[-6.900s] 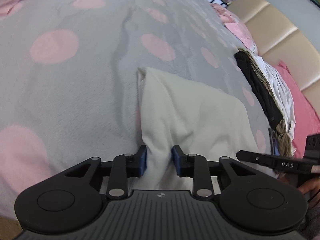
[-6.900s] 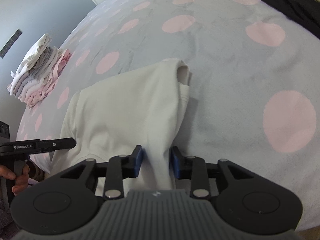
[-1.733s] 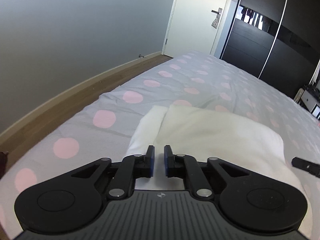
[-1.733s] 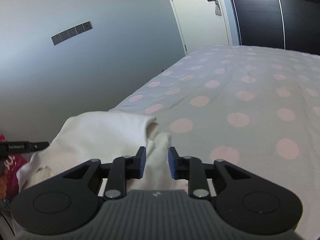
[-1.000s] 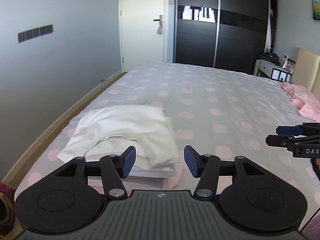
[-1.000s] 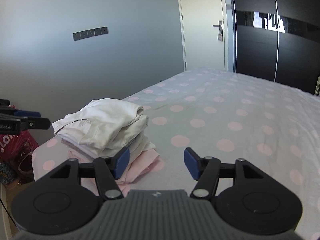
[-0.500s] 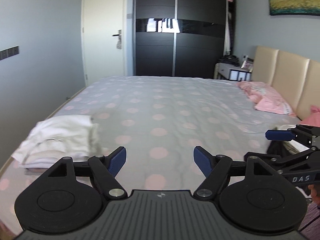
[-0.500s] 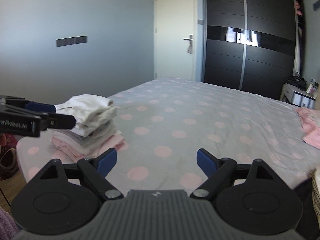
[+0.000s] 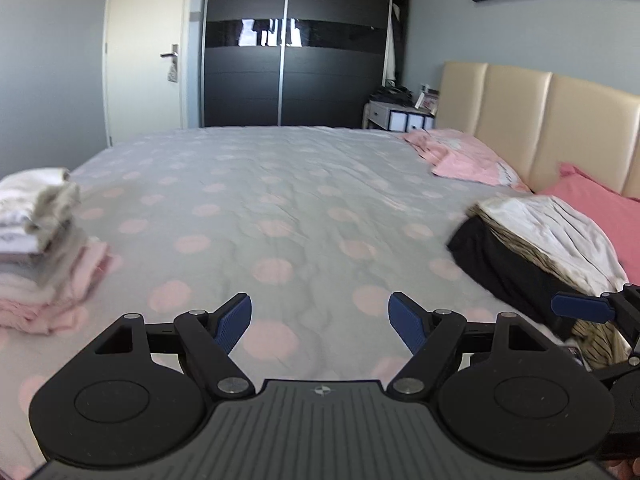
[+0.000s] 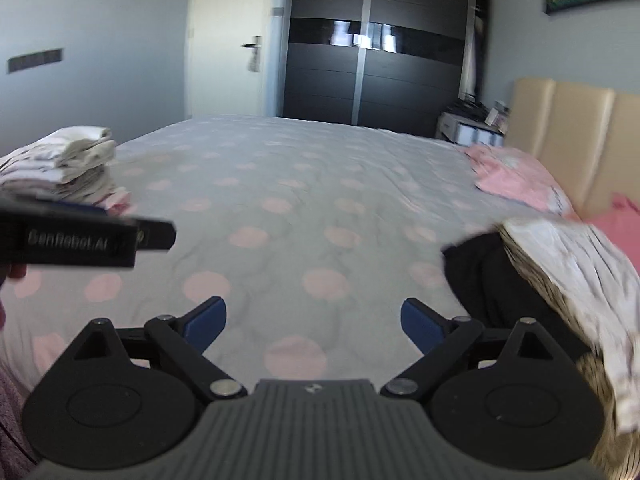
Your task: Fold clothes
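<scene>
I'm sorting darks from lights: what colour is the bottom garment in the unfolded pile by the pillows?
Black garment, under striped and white pieces; clearest in the left wrist view.

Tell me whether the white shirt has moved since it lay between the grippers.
Yes. The white shirt now tops the folded stack at the bed's left edge.

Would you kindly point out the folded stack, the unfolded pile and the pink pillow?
folded stack (image 9: pixel 40 248), left wrist view, its side
unfolded pile (image 9: pixel 520 264), left wrist view, black garment
pink pillow (image 9: pixel 600 204), left wrist view, top face
</scene>
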The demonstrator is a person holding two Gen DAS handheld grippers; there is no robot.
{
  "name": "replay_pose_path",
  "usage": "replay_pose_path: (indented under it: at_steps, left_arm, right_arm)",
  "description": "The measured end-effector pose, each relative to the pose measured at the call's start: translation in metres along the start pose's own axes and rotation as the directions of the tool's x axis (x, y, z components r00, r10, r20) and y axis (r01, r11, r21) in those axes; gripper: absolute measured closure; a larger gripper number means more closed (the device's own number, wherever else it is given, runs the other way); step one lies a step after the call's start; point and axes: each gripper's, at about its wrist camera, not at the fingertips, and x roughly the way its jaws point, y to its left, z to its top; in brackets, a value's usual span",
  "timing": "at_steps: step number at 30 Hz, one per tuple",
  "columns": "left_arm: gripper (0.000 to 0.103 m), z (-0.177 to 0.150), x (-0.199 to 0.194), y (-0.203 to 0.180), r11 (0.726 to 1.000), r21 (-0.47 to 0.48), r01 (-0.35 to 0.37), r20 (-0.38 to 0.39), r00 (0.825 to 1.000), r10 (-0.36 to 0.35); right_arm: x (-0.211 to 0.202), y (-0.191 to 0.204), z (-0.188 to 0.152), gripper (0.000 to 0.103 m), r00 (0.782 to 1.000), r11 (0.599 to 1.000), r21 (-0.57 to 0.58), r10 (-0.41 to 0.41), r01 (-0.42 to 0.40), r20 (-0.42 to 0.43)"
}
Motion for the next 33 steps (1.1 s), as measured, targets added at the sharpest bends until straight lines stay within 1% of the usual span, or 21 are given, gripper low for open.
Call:
replay_pose_path:
  at_steps: [2,4,6,9,11,15,18,21,23,26,30,33]
  left_arm:
    - [0.027,-0.019,0.002,-0.013,1.000,0.016,-0.018,-0.008,1.000,0.018]
    - [0.026,-0.035,0.006,-0.023,0.997,0.060,-0.040,-0.007,0.999,0.041]
    - [0.026,-0.048,0.012,-0.029,0.994,0.096,-0.060,-0.004,0.998,0.060]
    - [0.025,-0.055,0.024,-0.030,0.994,0.074,-0.085,-0.015,0.996,0.086]
    - [0.025,-0.057,0.033,-0.026,0.994,0.049,-0.093,-0.022,0.995,0.094]
    - [0.025,-0.066,0.044,-0.018,0.990,0.051,-0.134,-0.019,0.991,0.135]
    - [0.025,-0.075,0.056,-0.007,0.983,0.046,-0.176,-0.050,0.983,0.178]
    - [0.024,-0.082,0.068,0.003,0.981,0.022,-0.193,-0.087,0.977,0.194]
    - [0.022,-0.084,0.074,0.007,0.979,0.015,-0.201,-0.104,0.974,0.201]
    - [0.018,-0.084,0.078,0.011,0.980,0.003,-0.198,-0.105,0.975,0.197]
    - [0.017,-0.082,0.081,0.012,0.980,0.000,-0.200,-0.098,0.975,0.199]
    - [0.017,-0.081,0.081,0.014,0.979,-0.010,-0.201,-0.099,0.975,0.199]
  right_arm:
    - [-0.003,-0.010,-0.016,0.008,0.999,0.998,0.057,-0.036,0.036,0.003]
    - [-0.001,-0.014,-0.033,0.008,0.998,0.995,0.076,-0.066,0.066,0.000]
    - [0.008,-0.016,-0.046,0.008,0.998,0.996,0.070,-0.050,0.052,-0.029]
    - [0.024,-0.017,-0.060,0.008,0.996,0.996,0.082,-0.027,0.033,-0.080]
    - [0.033,-0.015,-0.060,0.008,0.996,0.995,0.097,0.004,0.004,-0.087]
    - [0.049,-0.009,-0.063,0.008,0.995,0.996,0.081,0.029,-0.022,-0.092]
    - [0.061,-0.002,-0.064,0.008,0.993,0.997,0.073,0.041,-0.033,-0.109]
    - [0.071,0.008,-0.066,0.008,0.994,0.999,0.038,0.043,-0.039,-0.103]
    - [0.077,0.013,-0.069,0.008,0.994,0.999,0.025,0.038,-0.036,-0.103]
    - [0.085,0.016,-0.071,0.008,0.993,0.999,0.024,0.034,-0.031,-0.114]
    - [0.092,0.018,-0.070,0.008,0.992,1.000,0.024,0.014,-0.011,-0.122]
    - [0.094,0.021,-0.066,0.008,0.994,1.000,0.020,0.015,-0.013,-0.109]
